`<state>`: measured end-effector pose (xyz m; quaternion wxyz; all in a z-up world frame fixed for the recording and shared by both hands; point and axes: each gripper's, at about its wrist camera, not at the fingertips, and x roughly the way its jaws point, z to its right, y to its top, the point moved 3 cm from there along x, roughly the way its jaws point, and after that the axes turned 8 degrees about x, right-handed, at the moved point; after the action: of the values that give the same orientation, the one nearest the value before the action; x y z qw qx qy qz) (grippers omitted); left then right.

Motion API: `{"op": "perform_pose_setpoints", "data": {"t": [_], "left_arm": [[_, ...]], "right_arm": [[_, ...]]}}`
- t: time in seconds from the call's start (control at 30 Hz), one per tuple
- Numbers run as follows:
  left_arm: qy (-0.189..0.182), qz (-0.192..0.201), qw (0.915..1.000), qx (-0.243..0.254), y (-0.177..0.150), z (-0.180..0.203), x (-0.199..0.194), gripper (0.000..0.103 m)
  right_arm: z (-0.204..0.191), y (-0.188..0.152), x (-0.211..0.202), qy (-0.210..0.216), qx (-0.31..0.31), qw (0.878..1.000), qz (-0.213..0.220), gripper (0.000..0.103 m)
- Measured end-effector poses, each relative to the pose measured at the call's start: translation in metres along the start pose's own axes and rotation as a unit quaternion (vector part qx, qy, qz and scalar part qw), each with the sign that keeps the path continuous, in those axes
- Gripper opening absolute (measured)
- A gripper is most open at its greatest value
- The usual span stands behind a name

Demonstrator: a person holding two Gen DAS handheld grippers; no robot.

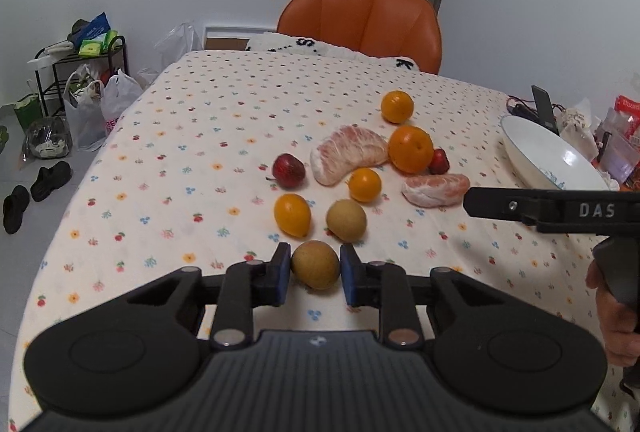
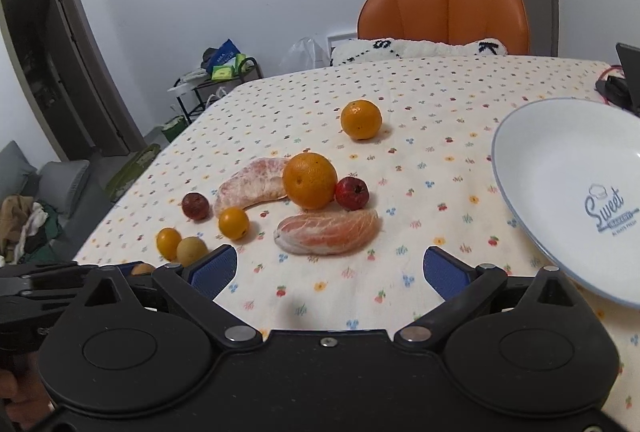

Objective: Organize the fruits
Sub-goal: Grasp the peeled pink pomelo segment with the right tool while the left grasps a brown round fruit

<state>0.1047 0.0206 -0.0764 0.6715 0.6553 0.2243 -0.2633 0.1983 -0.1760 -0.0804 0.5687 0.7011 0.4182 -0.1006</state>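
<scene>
My left gripper (image 1: 315, 266) is shut on a round brown fruit (image 1: 315, 264) that rests on the flowered tablecloth (image 1: 200, 152), one blue pad against each side. Just beyond lie a second brown fruit (image 1: 346, 220), a yellow-orange fruit (image 1: 292, 214), a small orange (image 1: 364, 184), a dark red fruit (image 1: 288, 170), two peeled pomelo segments (image 1: 348, 154) (image 2: 328, 234) and a large orange (image 2: 310, 180). Another orange (image 2: 361, 119) sits farther back. My right gripper (image 2: 328, 268) hovers wide open, nothing between its fingers, short of the nearer pomelo segment. A white bowl (image 2: 560, 172) lies to its right.
An orange chair (image 1: 360, 20) stands behind the table's far edge with a white cushion (image 2: 420, 48) on it. A phone stand, cables and packets (image 1: 616, 136) crowd the right side past the bowl. Bags, a rack (image 1: 80, 72) and shoes are on the floor to the left.
</scene>
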Motion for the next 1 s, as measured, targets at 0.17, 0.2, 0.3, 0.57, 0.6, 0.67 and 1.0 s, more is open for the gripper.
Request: {"op": "perform_pose_setpoints", "data": {"t": [0.17,0.2,0.3,0.57,0.6,0.67,1.0], "left_arm": [[-0.005,0.006,0.9999,-0.009,0.005,-0.010,0.000,0.025],[-0.006,0.009,0.9999,-0.010,0.006,-0.011,0.000,0.025],[-0.003,0.015,0.9998,-0.014,0.009,-0.016,-0.001,0.025],[0.008,0.027,0.9992,-0.027,0.016,-0.031,-0.003,0.025],[0.009,0.028,0.9992,-0.028,0.017,-0.032,-0.003,0.025],[0.008,0.030,0.9992,-0.027,0.019,-0.033,-0.003,0.025],[0.003,0.037,0.9993,-0.011,0.028,-0.019,-0.001,0.025]], "right_arm": [[-0.005,0.004,0.014,-0.011,-0.010,1.000,-0.003,0.101],[-0.007,0.005,0.017,-0.014,-0.013,1.000,-0.004,0.101],[-0.012,0.007,0.026,-0.025,-0.025,0.999,-0.006,0.101],[-0.026,0.005,0.047,-0.045,-0.056,0.997,-0.017,0.094],[-0.027,0.004,0.048,-0.050,-0.060,0.997,-0.013,0.092],[-0.029,0.002,0.049,-0.063,-0.076,0.995,-0.003,0.083],[-0.017,0.010,0.028,-0.027,-0.051,0.998,0.011,0.069]]}}
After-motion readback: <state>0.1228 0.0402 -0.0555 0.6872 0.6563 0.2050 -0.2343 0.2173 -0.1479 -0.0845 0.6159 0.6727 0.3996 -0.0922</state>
